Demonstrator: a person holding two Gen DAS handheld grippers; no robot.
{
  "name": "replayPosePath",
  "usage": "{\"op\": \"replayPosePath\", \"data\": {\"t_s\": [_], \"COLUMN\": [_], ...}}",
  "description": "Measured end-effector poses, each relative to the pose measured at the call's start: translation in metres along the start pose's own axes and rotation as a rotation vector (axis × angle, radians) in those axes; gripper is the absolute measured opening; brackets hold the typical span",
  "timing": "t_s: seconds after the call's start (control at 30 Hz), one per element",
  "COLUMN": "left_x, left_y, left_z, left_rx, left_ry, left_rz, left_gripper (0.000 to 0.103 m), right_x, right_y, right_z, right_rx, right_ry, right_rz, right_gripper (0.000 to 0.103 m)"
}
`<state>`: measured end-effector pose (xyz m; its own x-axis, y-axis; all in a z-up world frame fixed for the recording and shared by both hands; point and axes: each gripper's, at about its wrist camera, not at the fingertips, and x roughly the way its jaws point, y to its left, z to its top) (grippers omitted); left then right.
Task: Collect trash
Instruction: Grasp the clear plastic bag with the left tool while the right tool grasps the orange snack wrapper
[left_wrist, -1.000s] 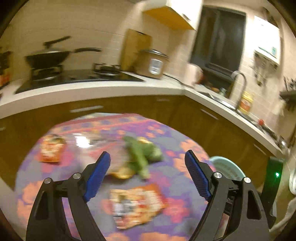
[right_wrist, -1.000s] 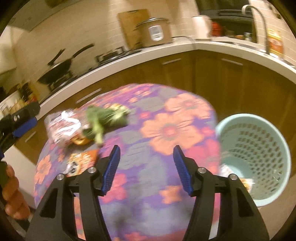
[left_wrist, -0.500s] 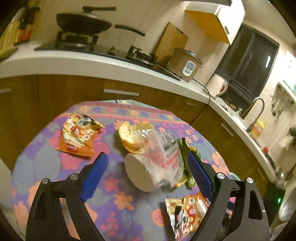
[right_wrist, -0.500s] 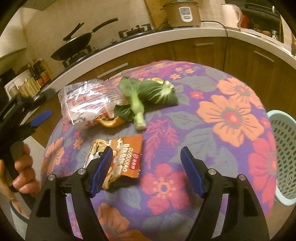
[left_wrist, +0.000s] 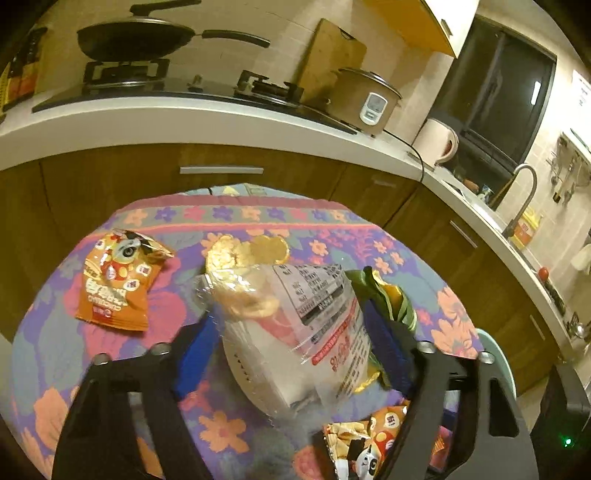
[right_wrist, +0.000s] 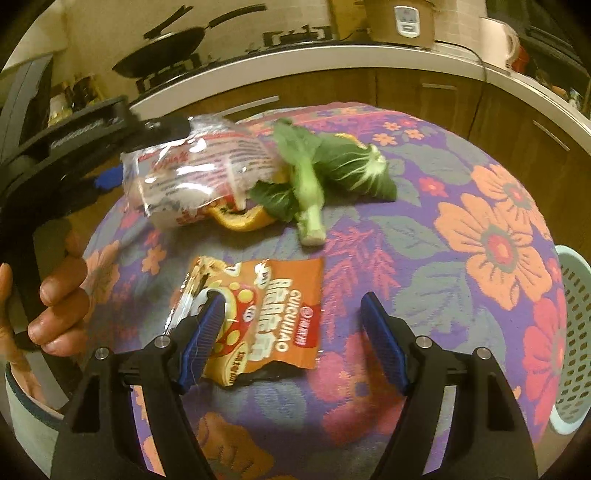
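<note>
1. Jaws of both grippers stand spread: left gripper (left_wrist: 291, 343) straddles the clear crinkly plastic bag (left_wrist: 295, 332), ready to pinch it.
2. Right gripper (right_wrist: 291, 339) brackets the orange foil snack packet (right_wrist: 258, 317) lying flat on the flowered purple table (right_wrist: 461, 221).
3. Pale-green perforated plastic basket (right_wrist: 576, 332) waits beside the table, presumably for trash.

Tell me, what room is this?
A home kitchen, most likely. A black wok sits on a gas stove, a brown rice cooker stands on the white counter, and a curved metal sink tap is further along.
</note>
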<state>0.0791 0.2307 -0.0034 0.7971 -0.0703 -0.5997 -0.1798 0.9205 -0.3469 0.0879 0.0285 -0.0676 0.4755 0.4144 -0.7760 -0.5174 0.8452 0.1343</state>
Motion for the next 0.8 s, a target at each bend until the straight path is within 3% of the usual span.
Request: {"op": "replayPosePath", "data": {"t_s": [0.1, 0.3, 0.57, 0.8], "left_x": [0.002, -0.005, -0.037, -0.062], "left_y": [0.0, -0.002, -0.008, -0.029], "left_z": [-0.001, -0.006, -0.012, -0.01], "left_rx": [0.002, 0.004, 0.022, 0.082], "left_ry": [0.015, 0.013, -0.048, -0.105], "left_rz": [0.002, -0.032, -0.115, -0.177], "left_gripper": [0.046, 0.025, 0.015, 0.012], "right_x": [0.005, 0.002, -0.016, -0.033], "right_y": [0.001, 0.008, 0.009, -0.01], "right_z": [0.0, -0.003, -0.008, -0.011], "right_rx": [-0.011, -0.045, -0.062, -0.005], "right_ry": [0.025, 0.001, -0.087, -0.127], "right_rz": [0.01, -0.012, -0.031, -0.024], "right_gripper": [0.037, 0.015, 0.009, 0.009]}}
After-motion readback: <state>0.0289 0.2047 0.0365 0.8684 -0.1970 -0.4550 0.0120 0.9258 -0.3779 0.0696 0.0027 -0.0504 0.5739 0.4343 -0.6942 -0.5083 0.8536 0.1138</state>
